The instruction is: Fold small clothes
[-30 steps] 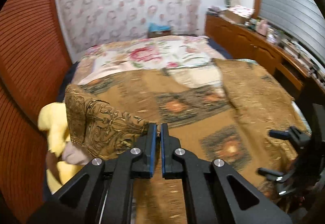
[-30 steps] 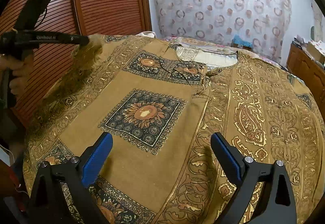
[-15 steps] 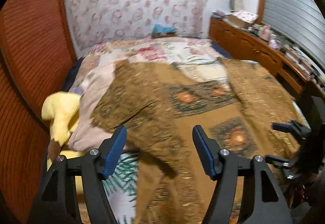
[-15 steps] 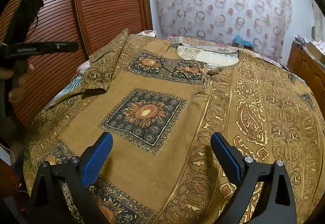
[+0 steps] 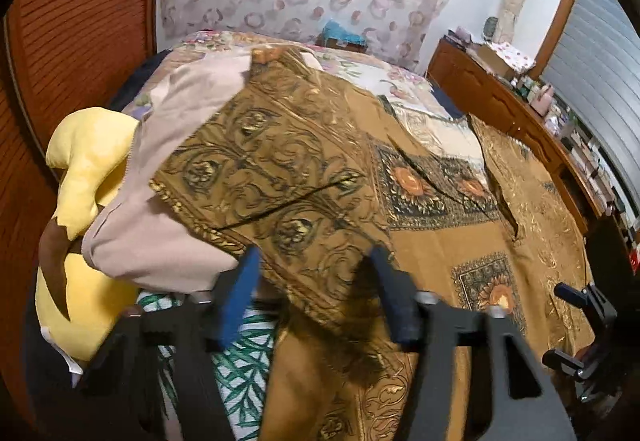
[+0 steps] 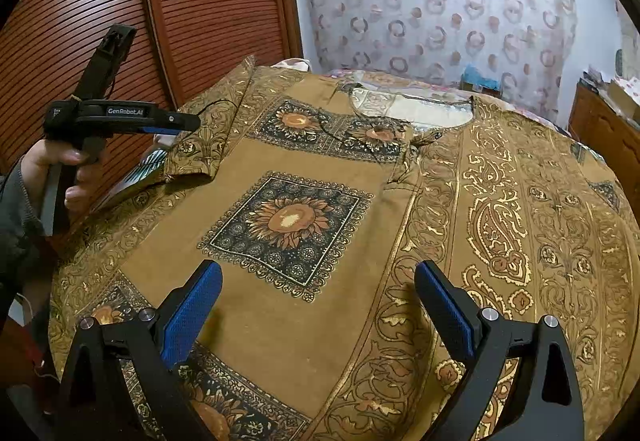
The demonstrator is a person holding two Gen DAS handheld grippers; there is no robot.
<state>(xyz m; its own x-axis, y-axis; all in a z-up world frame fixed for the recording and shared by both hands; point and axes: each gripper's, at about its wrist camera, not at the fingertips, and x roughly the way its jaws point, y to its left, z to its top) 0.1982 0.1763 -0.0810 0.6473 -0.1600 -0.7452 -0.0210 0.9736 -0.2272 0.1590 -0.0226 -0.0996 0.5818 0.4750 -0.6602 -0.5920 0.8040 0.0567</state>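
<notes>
Left gripper [image 5: 316,295] jaws closing, the brown patterned garment's [image 5: 432,241] folded sleeve [image 5: 280,177] lying between and beyond them, pads not pressing. Yellow plush toy [image 5: 86,177] left of the jaws.

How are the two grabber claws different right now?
The right gripper has its jaws spread wide, hovering over the sunflower square on the brown shirt. The left gripper has a narrower gap, its jaws are closing, and the folded sleeve's edge lies between its fingers. The left one looks blurry; the right one looks sharp. Both have black arms with blue pads.
</notes>
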